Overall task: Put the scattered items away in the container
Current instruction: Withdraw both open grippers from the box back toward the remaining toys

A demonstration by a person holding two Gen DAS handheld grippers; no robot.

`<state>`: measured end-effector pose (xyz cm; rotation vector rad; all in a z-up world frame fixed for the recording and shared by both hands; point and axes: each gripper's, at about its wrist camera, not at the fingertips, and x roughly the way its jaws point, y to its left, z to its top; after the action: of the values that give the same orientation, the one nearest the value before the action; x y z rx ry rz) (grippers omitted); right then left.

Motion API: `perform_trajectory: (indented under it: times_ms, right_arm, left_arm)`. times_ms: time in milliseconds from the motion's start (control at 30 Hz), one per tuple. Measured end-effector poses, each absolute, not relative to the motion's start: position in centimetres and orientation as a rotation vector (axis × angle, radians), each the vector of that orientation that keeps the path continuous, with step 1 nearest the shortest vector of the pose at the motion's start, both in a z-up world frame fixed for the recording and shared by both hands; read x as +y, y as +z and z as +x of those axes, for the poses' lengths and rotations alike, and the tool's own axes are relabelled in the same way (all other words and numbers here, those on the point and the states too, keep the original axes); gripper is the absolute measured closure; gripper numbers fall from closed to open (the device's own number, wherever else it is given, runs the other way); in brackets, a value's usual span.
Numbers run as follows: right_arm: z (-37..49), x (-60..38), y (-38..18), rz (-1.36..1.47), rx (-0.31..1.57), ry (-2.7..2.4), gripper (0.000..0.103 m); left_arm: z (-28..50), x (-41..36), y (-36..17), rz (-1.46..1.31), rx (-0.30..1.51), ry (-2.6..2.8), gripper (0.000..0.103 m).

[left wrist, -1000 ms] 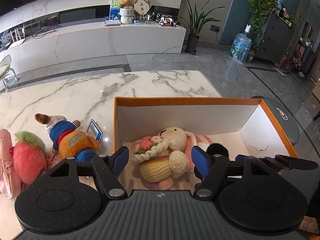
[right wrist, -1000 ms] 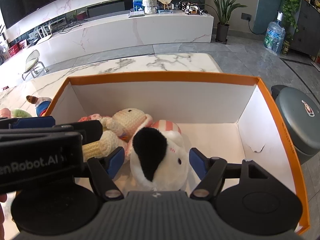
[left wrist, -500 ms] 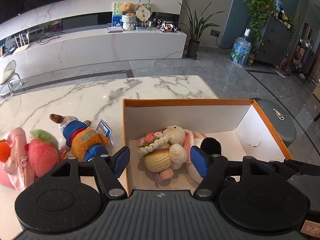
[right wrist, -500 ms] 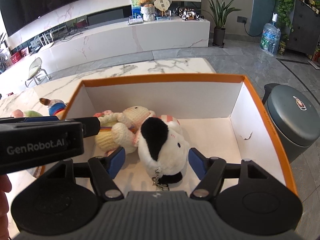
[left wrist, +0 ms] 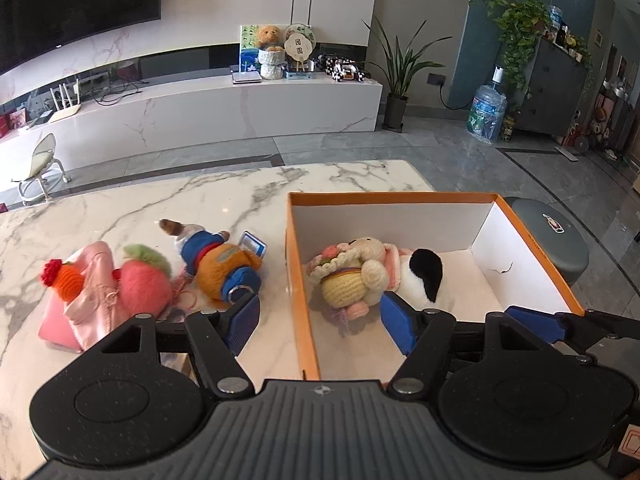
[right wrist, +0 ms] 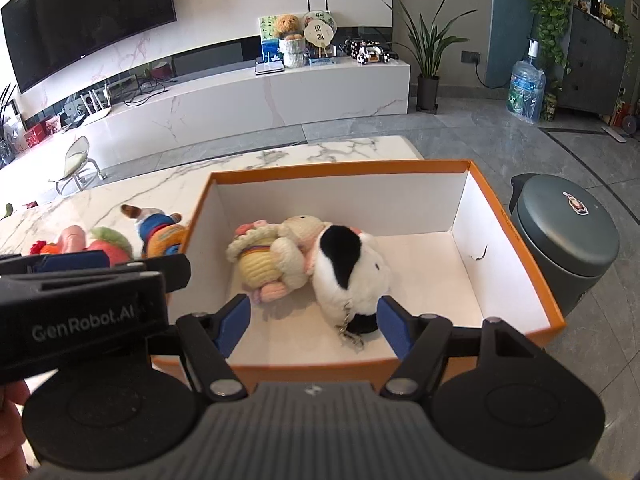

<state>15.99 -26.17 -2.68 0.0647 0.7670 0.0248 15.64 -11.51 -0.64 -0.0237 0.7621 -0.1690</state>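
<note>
Both grippers are hanging w/ jaws spread wide, nothing between the pads. The left gripper point(left wrist: 319, 322) is tilting down over the near-left corner of the orange box point(left wrist: 304, 304), one blue pad over the marble table point(left wrist: 120, 208), the other over the box. The right gripper point(right wrist: 314, 322) is pointing down over the box's near wall.

Inside the box, a crocheted bunny point(right wrist: 272, 258) & a black-and-white plush point(right wrist: 350, 270) are lying touching each other. Left of the box, still out on the marble: an orange-and-blue plush point(left wrist: 222, 266), a pink fuzzy plush point(left wrist: 142, 280), a pink bag point(left wrist: 86, 300).

Right of the table a grey bin point(right wrist: 568, 236) is standing on the tiled floor. Farther back: a white marble TV bench point(right wrist: 256, 96), a water jug point(right wrist: 526, 90), a potted plant point(right wrist: 430, 56), a TV point(right wrist: 88, 20) on the wall.
</note>
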Motion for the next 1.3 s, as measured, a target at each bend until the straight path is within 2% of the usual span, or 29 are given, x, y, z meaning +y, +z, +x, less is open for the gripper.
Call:
perform_trajectory:
  times_ms: [833,1300]
  right_arm:
    - [9.5,-16.4,0.2,-0.068,0.706,0.113,0.028]
    - [9.8,-9.8,-0.3,-0.127,0.713,0.222,0.028]
  left_arm:
    - [8.8,-1.8,1.1,-0.120,0.691,-0.059,0.024]
    - [8.7,3.3,0.1,-0.131,0.726,0.013,0.024]
